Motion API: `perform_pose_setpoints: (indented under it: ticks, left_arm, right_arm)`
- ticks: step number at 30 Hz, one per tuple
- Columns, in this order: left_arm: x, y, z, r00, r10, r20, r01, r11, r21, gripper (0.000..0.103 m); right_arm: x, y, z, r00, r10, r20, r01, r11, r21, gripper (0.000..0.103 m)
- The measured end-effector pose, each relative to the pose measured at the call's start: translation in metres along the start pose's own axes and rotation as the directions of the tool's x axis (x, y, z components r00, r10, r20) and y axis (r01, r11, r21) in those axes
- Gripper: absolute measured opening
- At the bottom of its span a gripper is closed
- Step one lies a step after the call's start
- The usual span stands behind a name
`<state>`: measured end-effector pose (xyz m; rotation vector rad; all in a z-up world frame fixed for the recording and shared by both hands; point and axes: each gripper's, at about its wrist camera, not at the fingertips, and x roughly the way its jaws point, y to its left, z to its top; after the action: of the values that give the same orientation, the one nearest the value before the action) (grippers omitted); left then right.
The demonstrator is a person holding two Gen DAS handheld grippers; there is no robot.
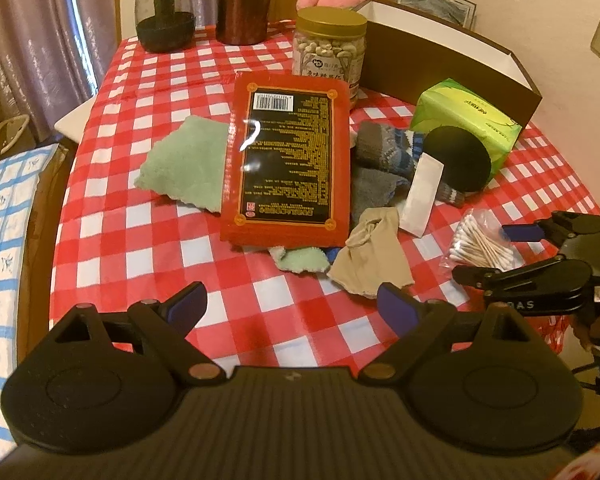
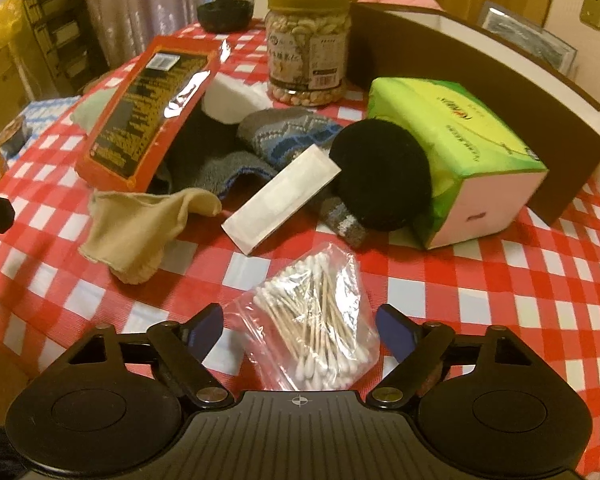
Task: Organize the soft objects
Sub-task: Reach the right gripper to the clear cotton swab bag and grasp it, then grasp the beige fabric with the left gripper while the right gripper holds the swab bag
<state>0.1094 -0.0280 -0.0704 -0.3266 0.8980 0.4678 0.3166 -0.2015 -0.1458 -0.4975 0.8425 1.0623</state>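
Swab bag [image 2: 316, 332] btwn open right tool [image 2: 300, 330]

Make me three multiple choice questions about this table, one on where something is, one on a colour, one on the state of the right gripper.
1. Where does the clear bag of cotton swabs lie?
A. inside the brown box
B. on the checked cloth between the right gripper's fingers
C. under the red packet

2. What colour is the lid of the clear plastic nut jar?
A. gold
B. blue
C. white

3. How does the right gripper stand?
A. shut on a sock
B. open, fingers either side of the bag
C. holding the tissue pack

Answers: 1 B, the bag lies on the red and white checked tablecloth between the blue pads; 2 A, the screw lid is gold; 3 B, gaps show beside the bag.
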Motion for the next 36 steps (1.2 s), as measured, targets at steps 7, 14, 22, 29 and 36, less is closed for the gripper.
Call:
perform_pose_setpoints:
  ticks: [7, 14, 22, 29, 36]
  left_arm:
    - [0.002, -0.006, -0.003, 1.0, 0.027, -0.006, -0.027, 0.999, -0.025, 0.091]
    - [0.002, -0.009, -0.005, 0.999, 0.048, -0.001, -0.048, 0.998, -0.037, 0.091]
    - [0.008, -0.02, -0.004, 1.0, 0.028, -0.007, -0.028, 0.999, -0.019, 0.085]
    - [0.034, -0.046, 0.002, 0.999, -0.029, -0.018, 0.029, 0.999, 0.029, 0.077]
    - [0.061, -0.062, 0.008, 0.999, -0.049, -0.023, 0.05, 0.997, 0.06, 0.055]
  right_arm:
    - [0.009, -0.005, -0.004, 1.0, -0.003, -0.001, 0.003, 1.0, -0.029, 0.07]
    - [0.003, -0.013, -0.008, 0.999, 0.027, 0.034, -0.026, 1.0, -0.013, 0.036]
    - [-0.012, -0.023, -0.015, 0.999, 0.037, 0.038, -0.04, 0.996, 0.079, 0.035]
    - [-0.027, -0.042, -0.02, 0.999, 0.016, 0.046, -0.023, 0.988, 0.153, 0.035]
    - [-0.037, -0.055, -0.026, 0.999, -0.004, 0.052, -0.006, 0.979, 0.204, 0.035]
